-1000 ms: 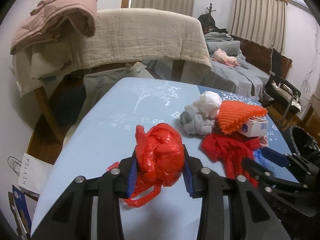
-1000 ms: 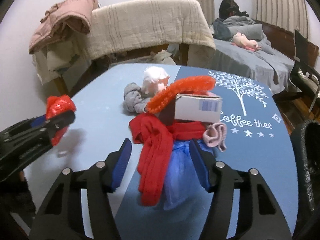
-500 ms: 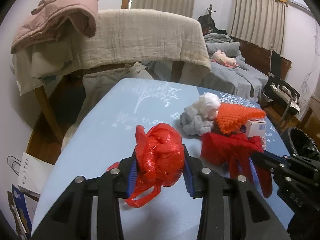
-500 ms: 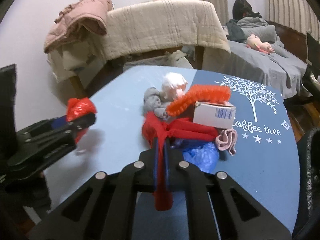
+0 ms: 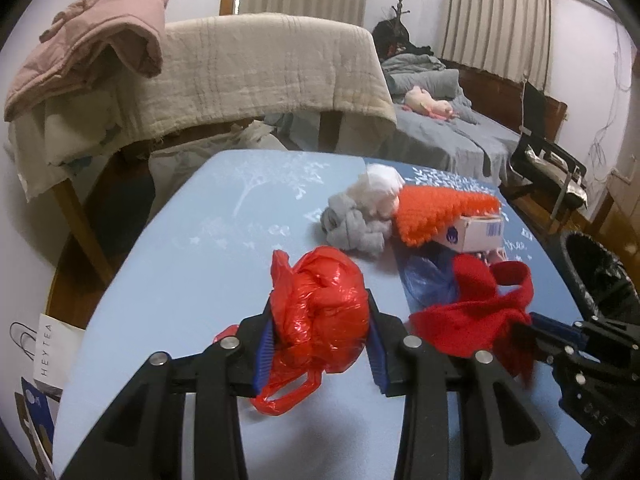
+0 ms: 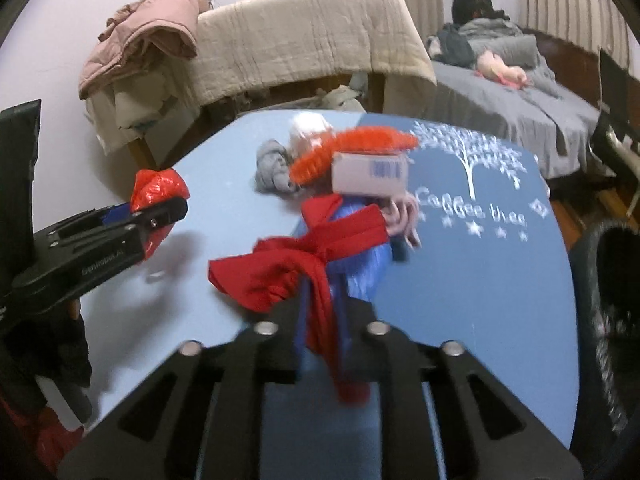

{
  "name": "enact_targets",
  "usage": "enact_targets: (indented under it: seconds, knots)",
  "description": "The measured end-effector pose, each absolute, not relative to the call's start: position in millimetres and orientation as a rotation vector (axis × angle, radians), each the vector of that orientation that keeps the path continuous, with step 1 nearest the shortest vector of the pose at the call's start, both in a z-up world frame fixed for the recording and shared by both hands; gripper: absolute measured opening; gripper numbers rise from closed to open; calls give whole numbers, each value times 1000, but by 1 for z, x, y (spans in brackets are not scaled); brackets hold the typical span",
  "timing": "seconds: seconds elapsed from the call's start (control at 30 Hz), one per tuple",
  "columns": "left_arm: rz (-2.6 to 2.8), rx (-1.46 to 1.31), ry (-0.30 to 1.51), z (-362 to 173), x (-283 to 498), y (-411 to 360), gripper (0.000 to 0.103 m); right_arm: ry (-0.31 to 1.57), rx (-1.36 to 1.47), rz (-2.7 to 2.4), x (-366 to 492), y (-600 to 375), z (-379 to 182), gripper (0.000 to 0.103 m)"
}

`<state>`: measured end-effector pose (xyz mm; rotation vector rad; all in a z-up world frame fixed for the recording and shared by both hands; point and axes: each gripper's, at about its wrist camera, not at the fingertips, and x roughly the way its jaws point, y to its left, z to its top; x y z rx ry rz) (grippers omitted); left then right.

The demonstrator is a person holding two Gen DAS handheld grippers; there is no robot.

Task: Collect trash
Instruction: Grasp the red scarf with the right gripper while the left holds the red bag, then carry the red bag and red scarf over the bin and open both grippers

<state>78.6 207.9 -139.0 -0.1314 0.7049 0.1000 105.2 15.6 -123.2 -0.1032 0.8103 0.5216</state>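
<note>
My left gripper [image 5: 320, 344] is shut on a crumpled red plastic bag [image 5: 320, 312], held just above the blue table [image 5: 208, 240]; the bag also shows in the right wrist view [image 6: 158, 190]. My right gripper [image 6: 320, 332] is shut on a red cloth [image 6: 304, 268] and holds it lifted over a blue plastic bag [image 6: 368, 268]. The red cloth also shows in the left wrist view [image 5: 476, 316]. Behind lie a small white box [image 6: 370, 174], an orange knitted piece [image 6: 352, 144], a grey cloth [image 6: 272, 168], a white wad [image 5: 380, 188] and a pink cloth [image 6: 404, 216].
A black-lined trash bin [image 5: 600, 276] stands at the table's right edge, also in the right wrist view [image 6: 608, 312]. A chair draped with a beige blanket [image 5: 260, 72] and a pink jacket [image 5: 92, 48] stands behind the table. A bed [image 5: 440, 128] is at the back right.
My right gripper closed on the red cloth and pulled it up and back off the pile, uncovering the blue bag. My left gripper kept hold of the red bag, almost still.
</note>
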Motion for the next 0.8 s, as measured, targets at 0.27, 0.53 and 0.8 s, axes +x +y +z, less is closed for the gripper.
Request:
enact_targets:
  seconds: [0.27,0.53,0.8]
  knots:
    - [103,-120,685,-138,77,206,39,753,-64,522,96,2,-103,46]
    - [116,-124,671,-132,73,213,39,778,-106,541,104,19,-115,43]
    - [116,-118,670,-129,70,213,39,812,-108,610,105,22,-122,3]
